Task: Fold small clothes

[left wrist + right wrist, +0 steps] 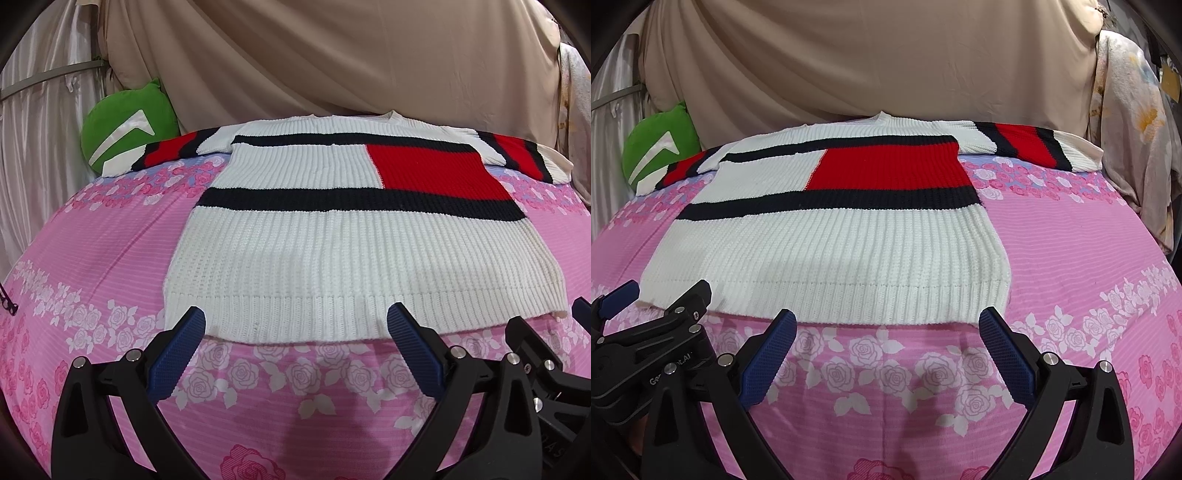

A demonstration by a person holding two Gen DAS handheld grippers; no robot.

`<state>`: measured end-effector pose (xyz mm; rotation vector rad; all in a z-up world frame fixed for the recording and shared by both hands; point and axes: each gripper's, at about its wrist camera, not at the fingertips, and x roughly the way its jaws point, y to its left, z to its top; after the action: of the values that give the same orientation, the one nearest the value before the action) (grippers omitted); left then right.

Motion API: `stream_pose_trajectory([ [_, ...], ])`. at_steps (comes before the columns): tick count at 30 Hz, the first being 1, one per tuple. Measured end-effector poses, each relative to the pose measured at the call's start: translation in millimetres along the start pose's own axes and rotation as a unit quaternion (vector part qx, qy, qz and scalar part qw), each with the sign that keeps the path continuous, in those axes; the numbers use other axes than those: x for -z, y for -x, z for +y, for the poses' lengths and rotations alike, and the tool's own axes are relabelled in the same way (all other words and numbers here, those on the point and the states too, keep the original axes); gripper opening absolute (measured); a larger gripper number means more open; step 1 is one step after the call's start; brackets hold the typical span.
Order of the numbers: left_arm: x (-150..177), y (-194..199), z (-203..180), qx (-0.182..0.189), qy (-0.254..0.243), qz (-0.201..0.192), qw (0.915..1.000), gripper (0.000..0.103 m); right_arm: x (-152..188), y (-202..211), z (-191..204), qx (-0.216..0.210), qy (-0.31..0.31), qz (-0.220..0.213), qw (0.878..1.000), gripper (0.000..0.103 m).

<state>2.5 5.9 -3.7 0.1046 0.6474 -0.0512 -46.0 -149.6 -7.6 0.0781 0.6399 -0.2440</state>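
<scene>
Nearest the cameras, both grippers hover over the pink sheet [92, 236], just short of the hem [295, 314] of the sweater [295, 251]. Left gripper [295, 321]: jaws spread wide, holding nothing, tips level with the hem's left half. Right gripper [886, 321]: jaws likewise spread and empty, tips at the hem's right half; the two tools sit side by side, close together

The sweater lies flat and face up, hem toward the grippers, collar [882, 115] at the far edge. Both sleeves [1034, 147] extend sideways along that far edge. A green cushion [125, 125] rests beyond the left sleeve, against the beige drape [332, 55]

Judged step: first grasp, no fold yet made. Recommended procedure:
- Move each gripper outward to its own hem corner; a central grip would let the corners sag
- Slide the lower finger under the ribbing so both knit layers are pinched, not the sheet
- Close fully before lifting; thick knit can slip
- Lift both corners evenly to keep the fold line straight

Risk: catching the sheet along with the hem
</scene>
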Motion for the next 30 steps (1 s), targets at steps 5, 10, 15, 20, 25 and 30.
stream_pose_trajectory([
  [5, 0.4, -0.9, 0.6, -0.001, 0.000, 0.000, 1.0000, 0.096, 0.5, 0.0, -0.3, 0.003, 0.001, -0.001, 1.000, 0.098],
  [10, 0.0, -1.5, 0.5, -0.002, 0.000, -0.001, 1.0000, 0.096, -0.1, 0.1, -0.4, 0.003, 0.001, -0.001, 1.000, 0.098],
  [15, -0.2, -1.5, 0.4, -0.002, 0.000, 0.000, 1.0000, 0.096, -0.1, 0.0, -0.3, 0.003, 0.001, 0.000, 1.000, 0.098],
  [20, 0.2, -1.6, 0.3, -0.003, 0.000, 0.000, 1.0000, 0.096, 0.0, 0.0, -0.6, 0.003, 0.001, 0.000, 1.000, 0.098],
  [25, 0.4, -2.0, 0.6, -0.003, -0.001, 0.000, 1.0000, 0.096, -0.8, 0.5, 0.1, 0.004, 0.002, 0.000, 1.000, 0.098],
  [30, 0.4, -1.7, 0.8, -0.002, -0.001, 0.000, 1.0000, 0.096, 0.1, 0.2, 0.5, 0.006, 0.002, 0.000, 1.000, 0.098],
])
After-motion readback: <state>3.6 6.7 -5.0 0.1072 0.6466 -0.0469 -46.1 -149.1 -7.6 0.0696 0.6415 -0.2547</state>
